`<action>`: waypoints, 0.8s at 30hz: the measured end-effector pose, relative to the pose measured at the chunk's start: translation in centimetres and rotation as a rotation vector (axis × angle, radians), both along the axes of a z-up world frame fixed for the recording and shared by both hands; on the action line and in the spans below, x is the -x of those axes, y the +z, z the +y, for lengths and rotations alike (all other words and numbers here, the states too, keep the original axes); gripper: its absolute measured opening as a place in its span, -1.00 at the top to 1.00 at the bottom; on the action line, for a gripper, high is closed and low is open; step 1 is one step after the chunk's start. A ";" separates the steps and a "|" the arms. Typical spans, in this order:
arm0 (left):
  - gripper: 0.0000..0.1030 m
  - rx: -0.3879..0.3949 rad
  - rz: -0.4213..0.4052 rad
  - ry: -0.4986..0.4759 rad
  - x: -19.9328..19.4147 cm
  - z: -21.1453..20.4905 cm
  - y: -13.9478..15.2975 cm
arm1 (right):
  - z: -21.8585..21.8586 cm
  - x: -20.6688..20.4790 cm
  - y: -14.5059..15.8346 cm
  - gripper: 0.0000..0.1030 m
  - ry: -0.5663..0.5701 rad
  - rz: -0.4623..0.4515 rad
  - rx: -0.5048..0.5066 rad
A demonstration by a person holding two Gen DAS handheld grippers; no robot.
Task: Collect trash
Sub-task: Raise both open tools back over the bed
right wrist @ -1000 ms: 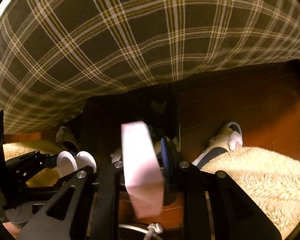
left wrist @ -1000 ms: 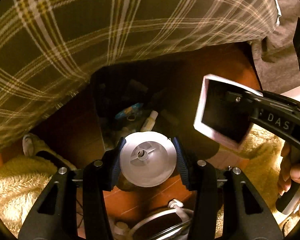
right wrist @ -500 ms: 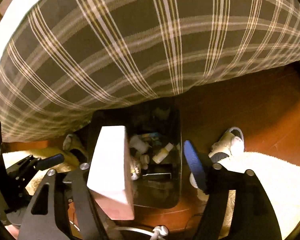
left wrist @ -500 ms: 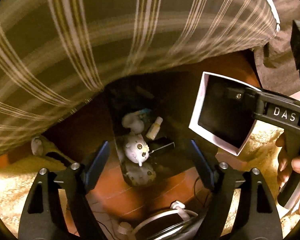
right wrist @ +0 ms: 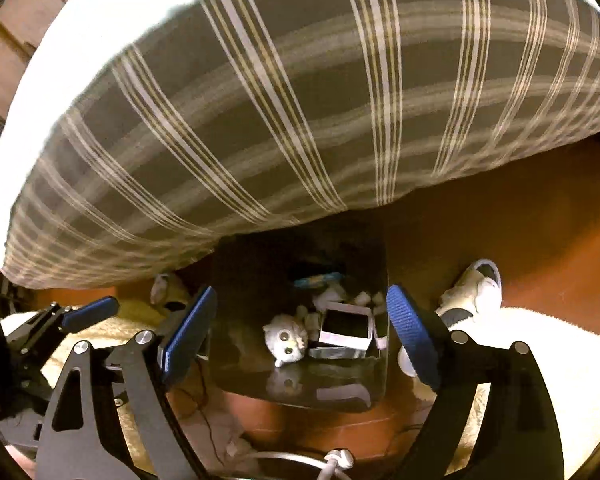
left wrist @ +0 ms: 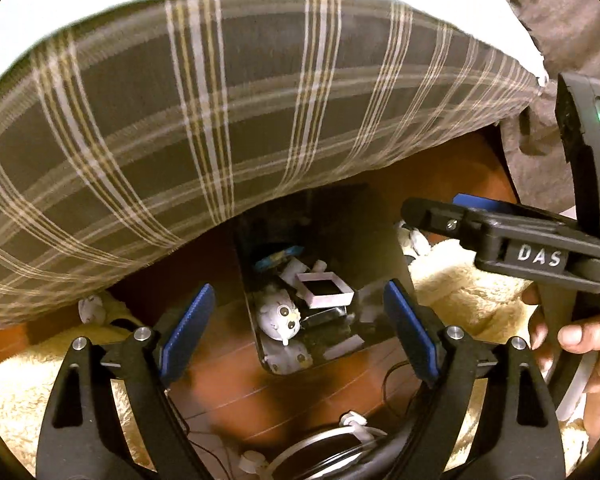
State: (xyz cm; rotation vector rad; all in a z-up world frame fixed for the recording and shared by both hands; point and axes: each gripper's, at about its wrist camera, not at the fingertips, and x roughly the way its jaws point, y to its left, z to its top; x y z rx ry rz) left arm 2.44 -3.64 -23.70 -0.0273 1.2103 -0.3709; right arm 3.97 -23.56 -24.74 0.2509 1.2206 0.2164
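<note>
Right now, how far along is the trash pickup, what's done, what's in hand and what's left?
Done: the shallow white box and a white owl-faced piece lie in the dark bin among other scraps. In hand: nothing; the left gripper and right gripper hang above it, jaws opening, empty. Left: no other loose trash shows here.

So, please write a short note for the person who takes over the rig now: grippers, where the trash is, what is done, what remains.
Left gripper: jaws opening, nothing between them, above the dark bin.
Right gripper: jaws opening, empty, above the same bin.
In the bin: the white owl-like piece and the shallow white box, lying on other trash.
Done: both pieces are in the bin.
Left: look for more trash; none is certain in these views, only slippers, a fluffy rug and cables on the floor.
</note>
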 end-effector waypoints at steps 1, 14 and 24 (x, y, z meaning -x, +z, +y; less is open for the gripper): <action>-0.59 0.005 -0.008 -0.002 0.1 0.1 0.7 | 0.0 0.0 1.1 -0.70 0.003 -0.019 -0.001; -0.84 -0.016 -0.271 0.029 -2.3 2.4 12.5 | -1.5 -2.6 15.6 -0.92 0.007 -0.388 0.067; -0.84 -0.031 -0.357 0.102 -11.5 3.9 17.4 | -1.1 -12.4 19.0 -0.93 0.028 -0.449 0.093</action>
